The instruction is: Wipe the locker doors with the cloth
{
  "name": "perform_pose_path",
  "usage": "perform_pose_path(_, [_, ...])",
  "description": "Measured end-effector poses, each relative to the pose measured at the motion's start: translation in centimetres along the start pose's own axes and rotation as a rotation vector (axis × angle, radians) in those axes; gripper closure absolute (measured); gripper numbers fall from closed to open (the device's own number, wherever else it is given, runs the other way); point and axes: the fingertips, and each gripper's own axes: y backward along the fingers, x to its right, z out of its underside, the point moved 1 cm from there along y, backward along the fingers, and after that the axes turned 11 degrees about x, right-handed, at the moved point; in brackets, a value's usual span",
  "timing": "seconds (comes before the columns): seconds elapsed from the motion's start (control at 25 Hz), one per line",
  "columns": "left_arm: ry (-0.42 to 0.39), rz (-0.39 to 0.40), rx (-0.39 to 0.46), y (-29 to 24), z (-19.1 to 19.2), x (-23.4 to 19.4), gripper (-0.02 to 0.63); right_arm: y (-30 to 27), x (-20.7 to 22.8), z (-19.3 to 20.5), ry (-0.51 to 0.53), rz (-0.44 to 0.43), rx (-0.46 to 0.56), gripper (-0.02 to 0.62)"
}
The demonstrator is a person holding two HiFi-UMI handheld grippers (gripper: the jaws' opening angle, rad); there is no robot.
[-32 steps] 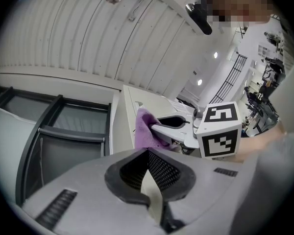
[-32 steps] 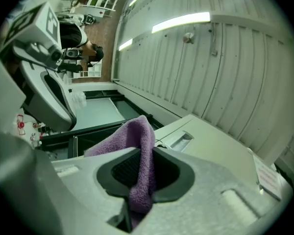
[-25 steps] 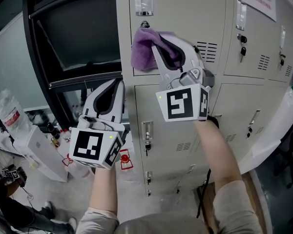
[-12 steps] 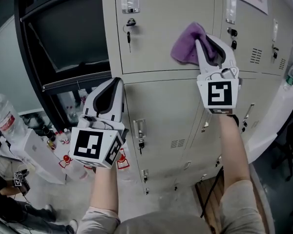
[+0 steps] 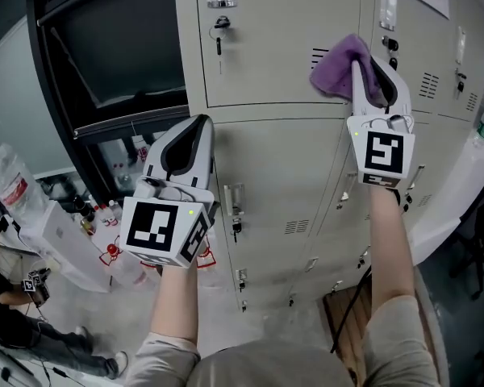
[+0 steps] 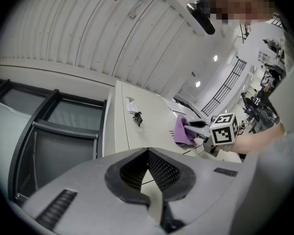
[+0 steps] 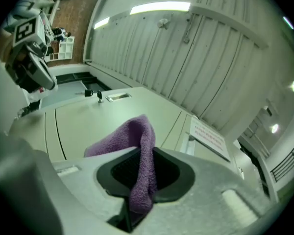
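Beige metal locker doors fill the wall ahead of both grippers. The right gripper has its fingers clamped on a purple terry cloth; one fold hangs down between them, and the rest bunches beyond the fingertips against an upper door. The left gripper hangs lower and well apart, its fingers closed tip to tip on nothing.

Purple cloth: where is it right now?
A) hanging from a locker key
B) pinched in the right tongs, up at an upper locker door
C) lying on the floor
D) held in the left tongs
B: the purple terry cloth sits pinched between the right tongs at the beige metal upper locker door; the left tongs are shut on nothing.
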Motion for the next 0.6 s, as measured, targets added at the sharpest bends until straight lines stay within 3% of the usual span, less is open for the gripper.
perform_pose_path(0.16, [-0.021, -0.004, 0.005, 0.6, -0.2, -0.1, 0.607, -0.6, -5.3, -3.2, -0.073, -0.099, 0.086, 0.543])
perform_pose_path(0.32, [-0.04, -0.017, -0.006, 1.3, -0.9, -0.3, 0.607, -1.7, -12.5, -6.4, -0.024, -0.253, 0.094, 0.541])
perform_pose_path(0.6, [-0.077, -0.06, -0.039, 3.3, -1.2, -1.7, 0.607, -4.1, -18.9, -10.5, -0.052, -0.345, 0.174, 0.541])
